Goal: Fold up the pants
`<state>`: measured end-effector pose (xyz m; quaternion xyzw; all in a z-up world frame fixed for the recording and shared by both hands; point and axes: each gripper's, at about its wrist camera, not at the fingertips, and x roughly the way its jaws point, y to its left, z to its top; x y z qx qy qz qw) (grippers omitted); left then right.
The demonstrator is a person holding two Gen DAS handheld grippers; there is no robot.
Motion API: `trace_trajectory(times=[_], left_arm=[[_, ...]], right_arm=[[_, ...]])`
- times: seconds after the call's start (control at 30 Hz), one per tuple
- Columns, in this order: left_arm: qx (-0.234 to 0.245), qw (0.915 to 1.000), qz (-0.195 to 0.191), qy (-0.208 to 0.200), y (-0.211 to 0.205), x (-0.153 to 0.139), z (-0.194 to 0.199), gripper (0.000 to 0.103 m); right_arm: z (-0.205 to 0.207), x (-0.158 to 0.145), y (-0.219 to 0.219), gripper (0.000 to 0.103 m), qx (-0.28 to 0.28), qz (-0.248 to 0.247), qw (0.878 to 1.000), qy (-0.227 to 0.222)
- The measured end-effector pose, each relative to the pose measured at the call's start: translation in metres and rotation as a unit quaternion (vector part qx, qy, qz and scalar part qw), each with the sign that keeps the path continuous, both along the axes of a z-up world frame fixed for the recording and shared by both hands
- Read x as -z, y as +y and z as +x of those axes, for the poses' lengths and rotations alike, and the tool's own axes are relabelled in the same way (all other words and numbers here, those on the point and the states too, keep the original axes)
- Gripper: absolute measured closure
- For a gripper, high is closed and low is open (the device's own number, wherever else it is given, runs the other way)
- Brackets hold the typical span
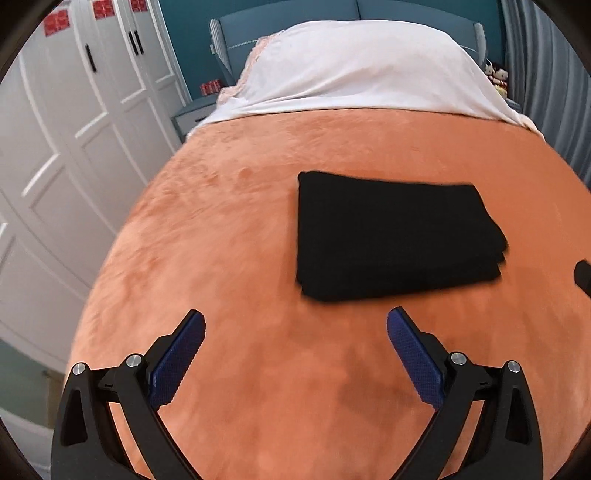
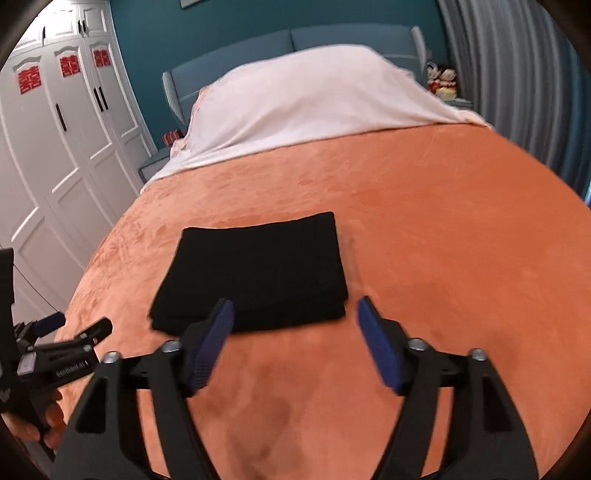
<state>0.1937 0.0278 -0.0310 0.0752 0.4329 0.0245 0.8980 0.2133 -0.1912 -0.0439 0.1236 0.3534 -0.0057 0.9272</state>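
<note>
Black pants [image 1: 395,236] lie folded into a compact rectangle on the orange blanket [image 1: 240,229]; the right wrist view shows the same pants [image 2: 258,269] just beyond the fingers. My left gripper [image 1: 295,325] hovers over bare blanket short of the pants' near edge and to their left, open, nothing between its blue pads [image 1: 177,362]. My right gripper [image 2: 295,310] stands open just in front of the pants' near edge, its blue pads [image 2: 376,347] apart and touching nothing. The left gripper [image 2: 70,328] also shows at the lower left of the right wrist view, held by a hand.
A white sheet [image 1: 362,70] covers the pillows at the bed's head, before a blue headboard [image 1: 288,22]. White wardrobe doors [image 1: 74,140] line the left side. A blue nightstand [image 1: 192,114] sits by the bed. Grey curtains [image 2: 517,81] hang on the right, with small plush toys [image 2: 443,83] nearby.
</note>
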Motion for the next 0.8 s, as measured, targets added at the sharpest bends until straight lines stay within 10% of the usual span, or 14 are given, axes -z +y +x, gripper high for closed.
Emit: trace_trajectory(times=[0.37, 0.8], left_arm=[[0.005, 0.9998, -0.021, 0.003, 0.000, -0.025, -0.165, 0.005], [0.011, 0.9990, -0.040, -0.018, -0.002, -0.045, -0.238, 0.005]], right_arm=[[-0.156, -0.031, 0.017, 0.006, 0.000, 0.007, 1.000, 0.004], [-0.241, -0.040, 0.031, 0.006, -0.002, -0.012, 1.000, 0.004]])
